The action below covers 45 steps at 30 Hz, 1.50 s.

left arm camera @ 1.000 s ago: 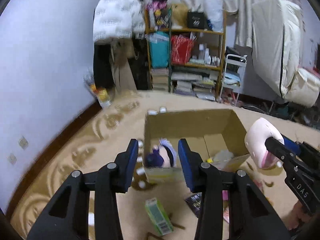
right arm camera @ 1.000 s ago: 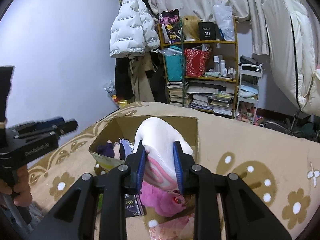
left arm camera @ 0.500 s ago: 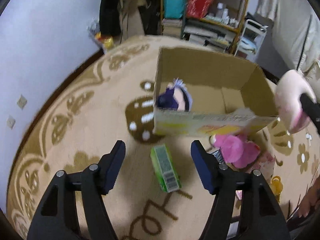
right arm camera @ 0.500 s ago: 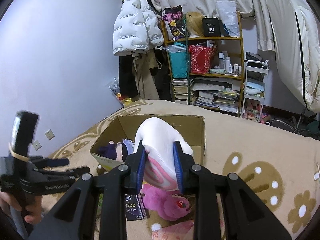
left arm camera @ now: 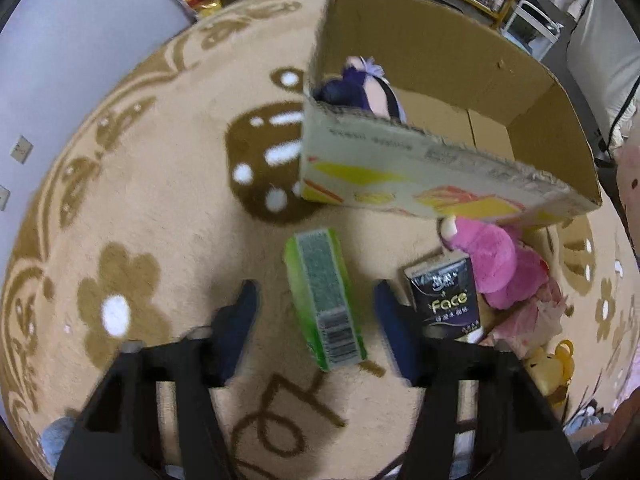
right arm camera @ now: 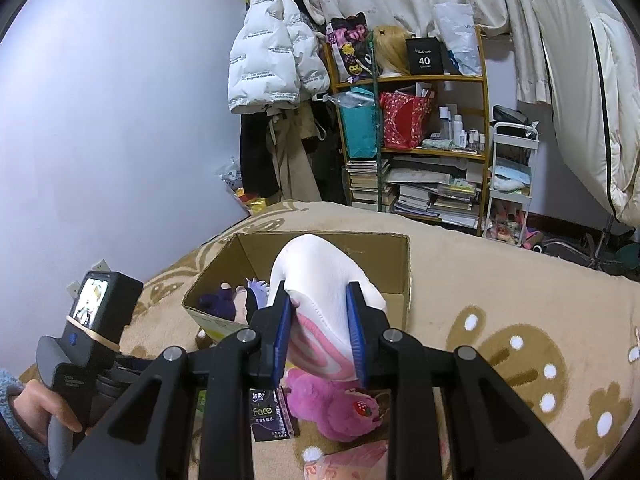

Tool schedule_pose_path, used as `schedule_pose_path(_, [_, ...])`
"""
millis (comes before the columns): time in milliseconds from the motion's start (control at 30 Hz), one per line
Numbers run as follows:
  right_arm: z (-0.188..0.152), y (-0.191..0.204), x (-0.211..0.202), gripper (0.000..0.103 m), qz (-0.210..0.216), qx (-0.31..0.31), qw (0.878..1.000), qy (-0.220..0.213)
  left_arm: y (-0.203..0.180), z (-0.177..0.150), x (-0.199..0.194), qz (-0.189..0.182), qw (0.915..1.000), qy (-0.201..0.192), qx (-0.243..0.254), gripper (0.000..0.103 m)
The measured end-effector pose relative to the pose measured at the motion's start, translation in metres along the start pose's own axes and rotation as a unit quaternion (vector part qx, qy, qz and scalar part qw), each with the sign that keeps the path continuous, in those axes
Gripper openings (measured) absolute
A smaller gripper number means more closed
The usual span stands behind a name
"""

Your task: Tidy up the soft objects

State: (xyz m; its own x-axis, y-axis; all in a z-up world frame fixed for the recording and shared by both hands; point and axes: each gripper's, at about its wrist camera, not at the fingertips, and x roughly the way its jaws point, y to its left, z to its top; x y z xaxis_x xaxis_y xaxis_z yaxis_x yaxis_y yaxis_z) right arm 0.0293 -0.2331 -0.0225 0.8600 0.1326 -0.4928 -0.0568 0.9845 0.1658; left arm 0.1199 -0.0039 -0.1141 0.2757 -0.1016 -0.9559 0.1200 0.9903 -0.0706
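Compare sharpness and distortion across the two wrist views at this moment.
Left wrist: motion blur smears the left gripper fingers and the green pack; fisheye bends the cardboard box. Right wrist: crisp on the white plush and shelf, walls bowed at the edges.

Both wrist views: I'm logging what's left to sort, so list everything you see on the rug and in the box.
cardboard box: one, brown, open, on the rug
doll: one, dark purple and pale, inside the box's left corner
green pack: one, lying on the rug before the box
black pack: one, marked Face, right of the green pack
pink plush: one, on the rug by the box's front
yellow toy: one, far right
white-pink plush: one, held above the box
rug: tan, brown flowers
left claw: open, astride the green pack
right claw: shut on white-pink plush
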Motion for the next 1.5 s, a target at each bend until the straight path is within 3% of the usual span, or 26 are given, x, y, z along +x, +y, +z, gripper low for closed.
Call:
schedule_pose_path(67, [0.000, 0.002, 0.001, 0.027, 0.002, -0.001, 1.000, 0.001, 0.000, -0.002, 0.006, -0.012, 0.9999, 0.013, -0.001, 0.030])
schedule_pose_path(133, [0.000, 0.003, 0.001, 0.027, 0.003, -0.001, 1.000, 0.000, -0.002, -0.004, 0.001, -0.010, 1.0000, -0.001, 0.002, 0.029])
schedule_pose_path(300, [0.002, 0.004, 0.000, 0.027, 0.000, -0.002, 1.000, -0.007, -0.010, -0.013, -0.036, 0.008, 0.9964, -0.080, 0.029, 0.028])
schedule_pose_path(433, [0.006, 0.005, -0.001, 0.027, -0.002, -0.001, 1.000, -0.016, -0.019, -0.021, -0.076, 0.037, 0.9837, -0.169, 0.050, 0.028])
schedule_pose_path(500, [0.008, 0.005, -0.001, 0.027, -0.002, -0.002, 1.000, -0.019, -0.022, -0.020, -0.095, 0.033, 0.9767, -0.205, 0.054, 0.028])
schedule_pose_path(700, [0.016, 0.004, 0.003, 0.027, -0.007, -0.007, 0.999, -0.032, -0.038, -0.007, -0.130, 0.029, 0.9568, -0.277, 0.082, 0.028])
schedule_pose_path(1067, [0.023, 0.000, 0.026, 0.028, -0.024, -0.013, 0.999, -0.022, -0.076, 0.028, -0.133, 0.032, 0.9427, -0.308, 0.125, 0.028])
schedule_pose_path(1500, [0.017, -0.017, 0.069, 0.031, -0.001, 0.011, 1.000, 0.002, -0.084, 0.058, -0.092, 0.022, 0.9547, -0.264, 0.135, 0.028])
